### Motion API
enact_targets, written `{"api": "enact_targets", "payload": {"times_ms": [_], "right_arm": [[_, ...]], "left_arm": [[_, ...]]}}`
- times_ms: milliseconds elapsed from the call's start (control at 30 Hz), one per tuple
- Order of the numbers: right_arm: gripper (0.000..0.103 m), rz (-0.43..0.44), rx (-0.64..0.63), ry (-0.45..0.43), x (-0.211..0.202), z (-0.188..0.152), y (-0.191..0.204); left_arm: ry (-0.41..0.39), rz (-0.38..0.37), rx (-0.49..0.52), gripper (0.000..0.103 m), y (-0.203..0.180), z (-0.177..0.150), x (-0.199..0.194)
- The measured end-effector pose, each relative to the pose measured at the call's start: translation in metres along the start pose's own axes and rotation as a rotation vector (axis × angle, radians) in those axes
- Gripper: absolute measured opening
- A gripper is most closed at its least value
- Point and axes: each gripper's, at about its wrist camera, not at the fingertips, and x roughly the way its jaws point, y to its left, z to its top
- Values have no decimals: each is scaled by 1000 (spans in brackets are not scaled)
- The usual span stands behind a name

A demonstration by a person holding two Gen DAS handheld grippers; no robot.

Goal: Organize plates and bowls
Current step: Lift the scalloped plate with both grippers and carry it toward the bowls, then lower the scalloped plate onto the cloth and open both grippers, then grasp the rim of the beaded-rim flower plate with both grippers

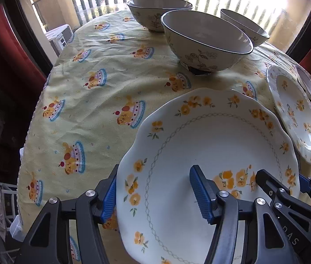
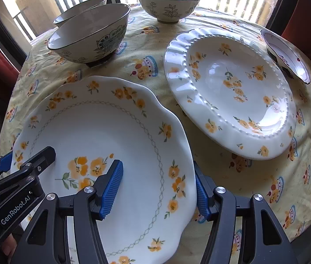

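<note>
A white scalloped plate with yellow flowers point(image 1: 210, 145) point(image 2: 102, 132) sits at the table's near edge. My left gripper point(image 1: 155, 189) straddles its left rim, jaws apart, one pad over the plate and one outside the rim. My right gripper point(image 2: 157, 189) straddles its right rim the same way. Each gripper shows in the other's view, the right one in the left wrist view point(image 1: 287, 189) and the left one in the right wrist view point(image 2: 23, 167). A ribbed flowered plate point(image 2: 230, 92) point(image 1: 294, 112) lies to the right. Three grey bowls point(image 1: 206, 37) point(image 1: 157, 11) point(image 1: 245, 25) stand at the back.
A small plate with a dark rim point(image 2: 287, 55) leans at the far right edge. The yellow printed tablecloth point(image 1: 102, 83) covers the round table, open on its left side. A window with railings is behind, red curtains at both sides.
</note>
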Motion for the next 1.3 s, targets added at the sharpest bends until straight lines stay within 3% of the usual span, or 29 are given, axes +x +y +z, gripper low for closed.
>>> {"api": "enact_targets", "payload": {"times_ms": [233, 333, 467, 600, 967, 1300], "right_arm": [[66, 2, 19, 8, 5, 1, -1], [70, 13, -1, 21, 6, 2, 0], [72, 1, -33, 18, -2, 1, 0], [83, -3, -2, -10, -21, 2, -16], [85, -28, 99, -112, -68, 13, -68], [85, -40, 110, -125, -64, 41, -128]], "left_arm": [[0, 18, 27, 70, -5, -1, 4], [4, 45, 85, 72, -10, -4, 1], [0, 63, 122, 83, -13, -7, -11], [-23, 28, 122, 92, -17, -3, -27], [-78, -55, 145, 94, -69, 18, -58], [-109, -31, 119, 94, -130, 42, -46]]}}
